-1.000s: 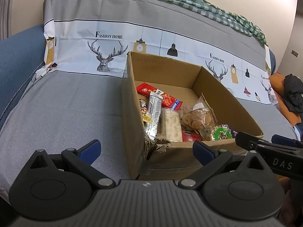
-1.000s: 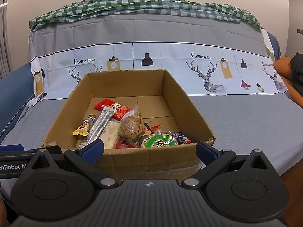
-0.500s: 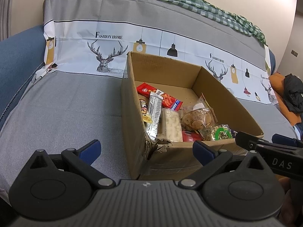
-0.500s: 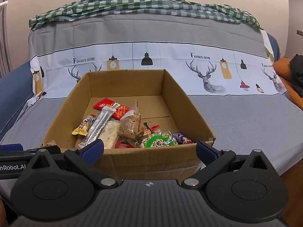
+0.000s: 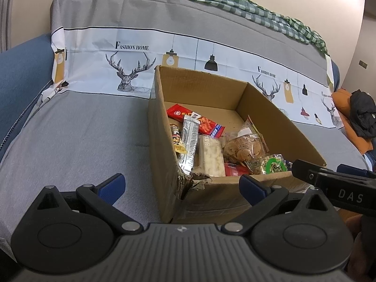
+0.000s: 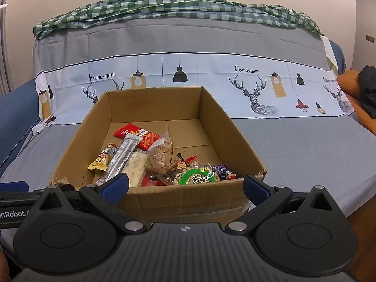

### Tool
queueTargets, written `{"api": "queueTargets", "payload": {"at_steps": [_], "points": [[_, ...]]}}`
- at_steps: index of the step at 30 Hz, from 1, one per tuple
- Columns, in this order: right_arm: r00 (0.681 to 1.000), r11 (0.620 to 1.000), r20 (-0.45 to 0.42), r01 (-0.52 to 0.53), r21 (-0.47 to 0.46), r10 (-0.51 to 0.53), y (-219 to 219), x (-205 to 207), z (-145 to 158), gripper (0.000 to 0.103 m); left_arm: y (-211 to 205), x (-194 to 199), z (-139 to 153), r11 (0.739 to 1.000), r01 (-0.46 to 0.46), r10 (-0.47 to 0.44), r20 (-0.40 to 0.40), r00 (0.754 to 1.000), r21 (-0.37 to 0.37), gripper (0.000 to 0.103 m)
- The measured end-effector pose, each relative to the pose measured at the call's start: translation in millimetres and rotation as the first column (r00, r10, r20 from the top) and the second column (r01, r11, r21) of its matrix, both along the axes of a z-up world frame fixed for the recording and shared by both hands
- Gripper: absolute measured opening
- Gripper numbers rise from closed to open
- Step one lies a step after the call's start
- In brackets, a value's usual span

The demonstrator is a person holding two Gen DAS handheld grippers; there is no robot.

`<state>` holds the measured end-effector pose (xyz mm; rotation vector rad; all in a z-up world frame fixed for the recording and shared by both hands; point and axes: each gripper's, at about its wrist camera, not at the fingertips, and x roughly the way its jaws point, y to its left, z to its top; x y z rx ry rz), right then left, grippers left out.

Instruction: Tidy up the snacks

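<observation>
An open cardboard box (image 6: pixel 235 141) (image 5: pixel 162 145) stands on a grey-covered sofa seat. It holds several snacks: a red packet (image 6: pixel 138 136) (image 5: pixel 199 122), a silver stick pack (image 6: pixel 122 157) (image 5: pixel 189 141), a white bar (image 5: pixel 210 155), a clear bag of cookies (image 6: pixel 162 157) (image 5: pixel 244 145) and a green-labelled pack (image 6: pixel 195 176) (image 5: pixel 270 164). My left gripper (image 5: pixel 182 186) is open and empty, in front of the box's near-left corner. My right gripper (image 6: pixel 185 184) is open and empty, in front of the box's near wall.
The sofa back wears a grey and white cover with deer prints (image 6: pixel 256 94) and a green checked cloth (image 6: pixel 176 9) on top. An orange cushion with a black garment (image 5: pixel 362 119) lies at the right. Bare grey seat (image 5: pixel 82 136) spreads left of the box.
</observation>
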<state>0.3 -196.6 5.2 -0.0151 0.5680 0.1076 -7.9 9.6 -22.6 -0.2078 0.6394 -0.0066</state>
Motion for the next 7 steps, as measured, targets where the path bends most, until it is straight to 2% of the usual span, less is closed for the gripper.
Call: {"api": "queueTargets", "payload": {"at_steps": [7], "points": [[1.0, 1.0, -0.004, 0.012, 0.016, -0.012, -2.0, 2.0, 0.0, 0.102, -2.3, 1.3, 1.0, 1.0, 0.012, -0.012, 0.023, 1.0, 0.006, 0.103]]}}
